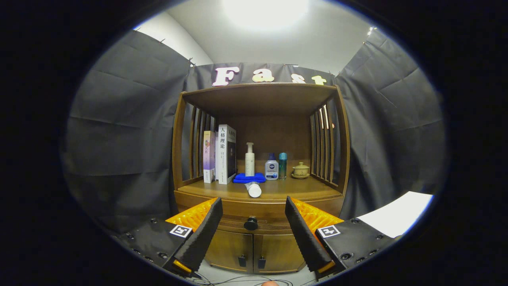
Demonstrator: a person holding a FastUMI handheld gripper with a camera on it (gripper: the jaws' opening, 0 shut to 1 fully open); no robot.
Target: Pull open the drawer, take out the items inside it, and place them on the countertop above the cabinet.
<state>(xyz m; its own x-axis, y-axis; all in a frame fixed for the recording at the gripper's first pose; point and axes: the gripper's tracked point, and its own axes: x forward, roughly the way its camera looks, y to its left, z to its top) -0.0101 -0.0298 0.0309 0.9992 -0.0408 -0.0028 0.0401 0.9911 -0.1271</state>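
The wooden cabinet [260, 174] stands square ahead against the booth wall, with an open shelf space above and a pair of small doors [254, 248] at the bottom. Its counter [293, 192] carries upright books [220, 159] at the left, a blue cloth [249, 178] with a pump bottle [249, 159] standing on it, two smaller bottles [276, 167], a lidded cup [301, 170] on a saucer at the right, and a white tube [253, 189] lying on its side near the front edge. Below the counter the drawer [238, 216] sits shut, so what it holds cannot be seen. That fits a drawer yet to be pulled as well as one emptied and pushed back, since the things on the counter could have come from it. The drawer's dark round knob [251, 223] lies between the fingers and a little beyond them. The claw [252, 228] is spread wide and grips nothing. If the knob is the target, it pays to keep the claw centred on it and go straight in until the knob sits well between the fingers, then close on both sides evenly. A pull should run level and straight back, since a skewed tug could bind the drawer or slip off so small a knob.
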